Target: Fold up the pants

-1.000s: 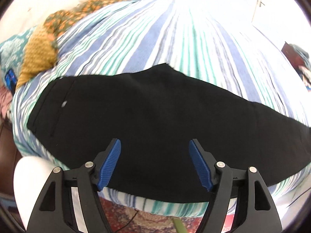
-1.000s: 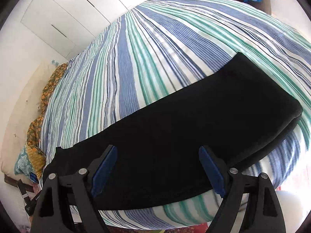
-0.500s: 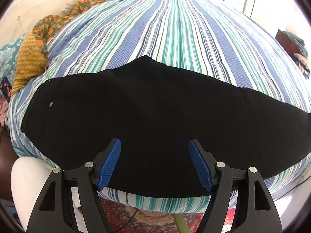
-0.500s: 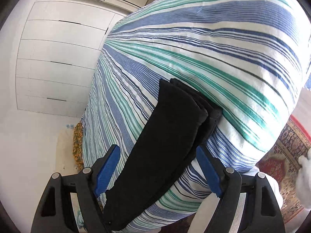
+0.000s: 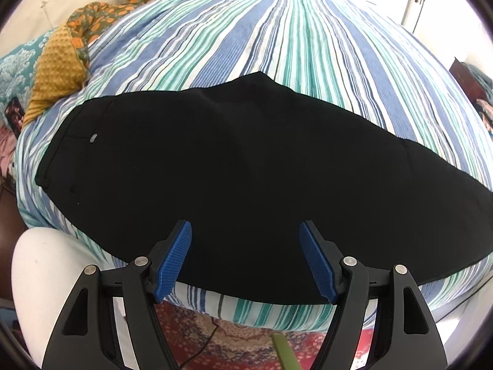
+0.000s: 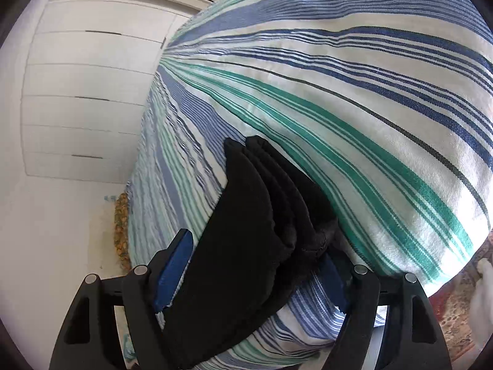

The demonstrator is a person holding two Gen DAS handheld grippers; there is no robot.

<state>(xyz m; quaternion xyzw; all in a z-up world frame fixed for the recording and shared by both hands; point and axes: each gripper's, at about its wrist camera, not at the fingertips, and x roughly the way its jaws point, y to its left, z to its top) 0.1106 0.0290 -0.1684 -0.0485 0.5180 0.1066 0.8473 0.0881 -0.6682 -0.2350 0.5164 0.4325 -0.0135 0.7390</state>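
Note:
Black pants [image 5: 240, 166] lie flat on the striped bed [image 5: 277, 46], folded lengthwise, waistband at the left and legs running right. My left gripper [image 5: 245, 246] is open and empty, above the pants' near edge by the middle. In the right wrist view the hem end of the pants [image 6: 262, 215] shows as stacked layers. My right gripper [image 6: 255, 265] is open, with its blue fingers on either side of that hem end; the right finger is partly hidden behind the cloth.
A mustard and floral blanket [image 5: 61, 58] and a teal pillow [image 5: 15, 71] lie at the bed's far left. A patterned red rug [image 5: 231, 339] lies below the bed's near edge. White cupboards [image 6: 86, 92] stand beyond the bed.
My right gripper has moved closer to the hem end, which now sits between its fingers. My left gripper has come slightly nearer to the pants.

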